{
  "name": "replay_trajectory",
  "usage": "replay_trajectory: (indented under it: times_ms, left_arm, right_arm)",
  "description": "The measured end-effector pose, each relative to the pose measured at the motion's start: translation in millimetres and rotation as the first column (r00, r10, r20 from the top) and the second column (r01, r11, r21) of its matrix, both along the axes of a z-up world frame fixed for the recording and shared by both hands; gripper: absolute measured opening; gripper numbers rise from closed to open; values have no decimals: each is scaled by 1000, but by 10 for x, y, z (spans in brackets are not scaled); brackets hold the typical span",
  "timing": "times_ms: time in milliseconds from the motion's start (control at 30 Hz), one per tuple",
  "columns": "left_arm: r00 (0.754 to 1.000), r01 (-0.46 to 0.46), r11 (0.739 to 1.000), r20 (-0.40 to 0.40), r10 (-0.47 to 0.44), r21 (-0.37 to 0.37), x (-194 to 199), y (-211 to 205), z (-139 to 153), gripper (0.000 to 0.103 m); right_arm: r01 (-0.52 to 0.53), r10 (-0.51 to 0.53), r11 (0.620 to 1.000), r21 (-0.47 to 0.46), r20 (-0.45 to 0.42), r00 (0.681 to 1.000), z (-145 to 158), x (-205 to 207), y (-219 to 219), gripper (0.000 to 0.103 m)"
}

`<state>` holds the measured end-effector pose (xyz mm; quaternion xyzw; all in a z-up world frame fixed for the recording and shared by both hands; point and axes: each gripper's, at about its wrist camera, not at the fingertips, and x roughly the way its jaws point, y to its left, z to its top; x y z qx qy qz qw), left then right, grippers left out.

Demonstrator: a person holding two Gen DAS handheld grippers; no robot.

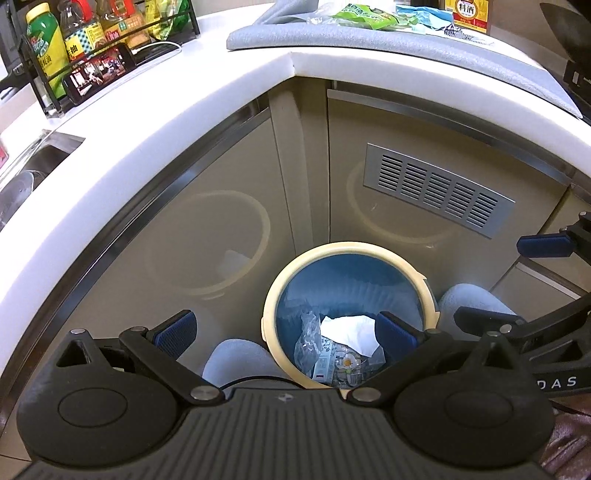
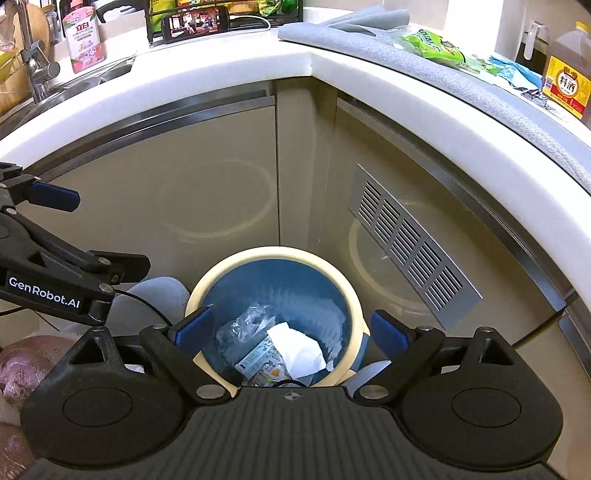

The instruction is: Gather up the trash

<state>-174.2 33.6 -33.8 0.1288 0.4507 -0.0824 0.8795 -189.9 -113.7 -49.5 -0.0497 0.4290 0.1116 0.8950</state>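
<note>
A blue trash bin with a cream rim (image 1: 369, 246) (image 2: 280, 252) stands on the floor in the cabinet corner. Inside lie a crumpled white tissue (image 1: 351, 330) (image 2: 299, 347), clear plastic wrap (image 1: 308, 339) (image 2: 243, 325) and a small printed packet (image 2: 258, 356). My left gripper (image 1: 286, 330) is open and empty, held above the bin's near left side. My right gripper (image 2: 291, 330) is open and empty, held above the bin. Each gripper shows at the edge of the other's view. A green snack bag (image 1: 365, 14) (image 2: 436, 46) and blue wrapper (image 2: 517, 72) lie on the counter.
A white L-shaped counter (image 1: 184, 107) runs above beige cabinet doors with a metal vent (image 1: 439, 186). A grey mat (image 2: 461, 88), a cooking wine bottle (image 2: 565, 81), a bottle rack with a phone (image 1: 99, 72) and a sink with a faucet (image 2: 37, 62) are on top.
</note>
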Motion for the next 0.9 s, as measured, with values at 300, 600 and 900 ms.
replay_trajectory:
  times_ms: [300, 600, 900]
  left_arm:
    - [1000, -1, 1000, -9, 1, -20, 5, 28, 0, 103]
    - [1000, -2, 1000, -13, 1, -20, 0, 22, -12, 103]
    - [1000, 8, 1000, -13, -8, -23, -7, 22, -8, 103]
  right_arm:
    - [18, -18, 1000, 13, -10, 1000, -20, 22, -41, 96]
    - [40, -39, 999, 31, -34, 999, -65, 55, -93, 96]
    - [37, -36, 999, 37, -32, 999, -74, 48, -94, 96]
